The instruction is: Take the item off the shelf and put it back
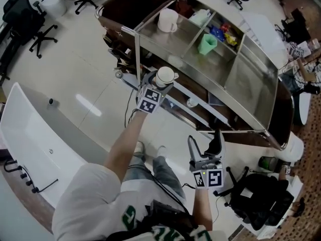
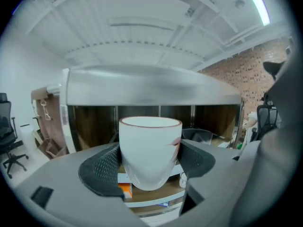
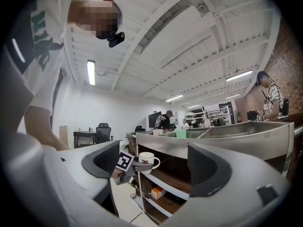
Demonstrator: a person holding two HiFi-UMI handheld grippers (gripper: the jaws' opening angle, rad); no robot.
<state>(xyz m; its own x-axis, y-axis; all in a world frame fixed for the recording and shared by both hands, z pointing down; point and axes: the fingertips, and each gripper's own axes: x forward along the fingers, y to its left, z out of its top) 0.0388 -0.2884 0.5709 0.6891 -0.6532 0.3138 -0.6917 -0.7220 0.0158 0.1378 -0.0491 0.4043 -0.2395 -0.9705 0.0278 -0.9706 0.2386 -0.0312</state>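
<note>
White mug [image 2: 150,141]: upright, clamped between the left gripper [image 2: 150,159] pads, in mid-air; shelf [image 2: 151,86] straight ahead of the jaws. Right gripper [image 3: 154,162] gapes empty, farther from the shelf.

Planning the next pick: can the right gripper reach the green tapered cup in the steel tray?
Probably yes: the right gripper is open, empty; the green tapered cup stands uncovered in the steel tray.

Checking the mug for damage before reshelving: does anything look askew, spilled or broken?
Nothing clearly wrong. The white mug sits upright in the left tool, rim intact, nothing spilled. The reddish streak on its side may be print or stain; I cannot tell.
</note>
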